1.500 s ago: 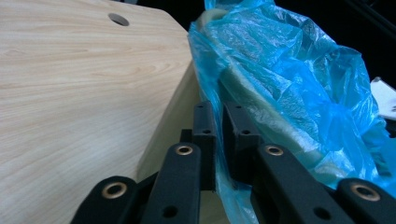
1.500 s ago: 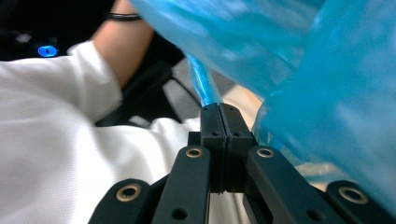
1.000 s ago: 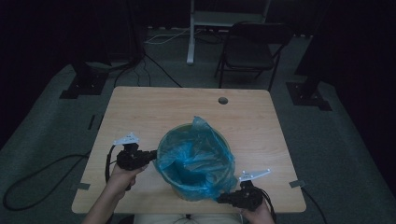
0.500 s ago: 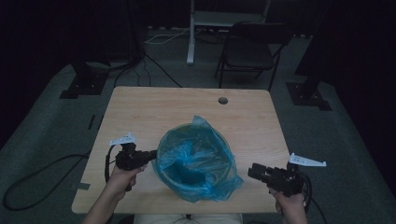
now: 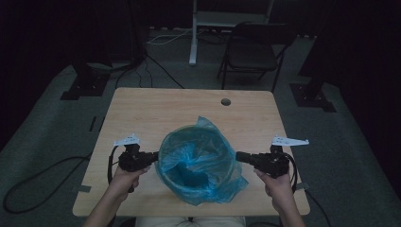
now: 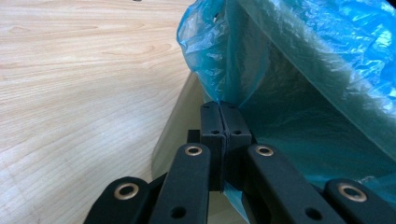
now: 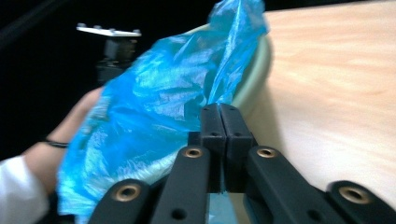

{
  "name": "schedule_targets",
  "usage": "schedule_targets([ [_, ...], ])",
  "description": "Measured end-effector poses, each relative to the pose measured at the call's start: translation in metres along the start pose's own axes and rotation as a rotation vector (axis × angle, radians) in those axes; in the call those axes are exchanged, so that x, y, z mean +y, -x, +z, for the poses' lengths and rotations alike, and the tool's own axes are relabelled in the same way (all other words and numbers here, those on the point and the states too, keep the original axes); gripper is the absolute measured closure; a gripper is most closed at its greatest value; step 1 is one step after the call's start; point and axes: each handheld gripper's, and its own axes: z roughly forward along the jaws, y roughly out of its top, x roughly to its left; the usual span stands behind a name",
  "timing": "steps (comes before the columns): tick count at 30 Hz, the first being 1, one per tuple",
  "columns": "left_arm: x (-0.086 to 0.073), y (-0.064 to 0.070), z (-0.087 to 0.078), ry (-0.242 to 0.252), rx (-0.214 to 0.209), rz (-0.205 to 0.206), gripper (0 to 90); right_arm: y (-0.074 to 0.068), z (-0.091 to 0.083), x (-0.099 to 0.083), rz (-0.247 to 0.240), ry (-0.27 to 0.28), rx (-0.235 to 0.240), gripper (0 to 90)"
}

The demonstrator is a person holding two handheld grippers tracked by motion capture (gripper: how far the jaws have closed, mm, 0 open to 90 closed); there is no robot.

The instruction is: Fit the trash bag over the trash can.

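A blue plastic bag point(image 5: 198, 161) lines a pale round bin that stands near the front middle of the wooden table point(image 5: 156, 109). My left gripper point(image 5: 155, 154) is at the bag's left edge. In the left gripper view it point(image 6: 219, 109) is shut on a fold of the blue film point(image 6: 289, 60), beside the bin's pale rim point(image 6: 175, 121). My right gripper point(image 5: 238, 155) is at the bag's right edge. In the right gripper view it point(image 7: 219, 112) is shut on the film point(image 7: 163, 102), with the bin rim point(image 7: 257, 70) just behind.
A small round hole point(image 5: 225, 101) sits in the table's far edge. A black folding chair point(image 5: 255, 52) and stand legs are on the floor beyond the table. The other hand and its gripper point(image 7: 109, 46) show past the bag in the right gripper view.
My right gripper swung from the table's front edge out to the right, then came in to the bag's right edge. The left gripper stayed at the bag's left edge.
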Motion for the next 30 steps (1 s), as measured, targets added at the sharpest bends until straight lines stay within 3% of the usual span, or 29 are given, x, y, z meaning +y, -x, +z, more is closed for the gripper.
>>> schedule_targets([
  [2,0.000,0.001,0.002,-0.006,0.024,0.008,90.0,0.001,-0.002,0.002,-0.012,0.006,-0.032,90.0],
  [4,0.000,-0.001,0.004,-0.018,0.042,0.010,90.0,0.005,0.000,0.003,-0.026,0.006,-0.105,90.0],
  [7,-0.002,-0.005,0.006,-0.029,0.070,0.004,90.0,0.021,0.009,0.001,0.001,-0.021,-0.172,90.0],
  [13,-0.008,-0.009,0.011,-0.071,0.098,0.008,90.0,0.050,0.034,-0.019,0.079,-0.089,-0.172,90.0],
  [17,-0.009,-0.013,0.013,-0.077,0.106,-0.001,90.0,0.057,0.049,-0.028,0.105,-0.111,-0.147,90.0],
  [19,-0.010,-0.014,0.014,-0.079,0.101,-0.005,90.0,0.057,0.054,-0.027,0.100,-0.120,-0.152,90.0],
  [21,-0.012,-0.016,0.018,-0.105,0.126,0.010,90.0,0.058,0.056,-0.022,0.087,-0.119,-0.171,90.0],
  [26,-0.019,-0.026,0.025,-0.146,0.147,-0.019,90.0,0.065,0.061,-0.016,0.084,-0.122,-0.200,90.0],
  [30,-0.028,-0.035,0.025,-0.164,0.187,-0.033,90.0,0.077,0.074,-0.032,0.102,-0.200,-0.241,90.0],
])
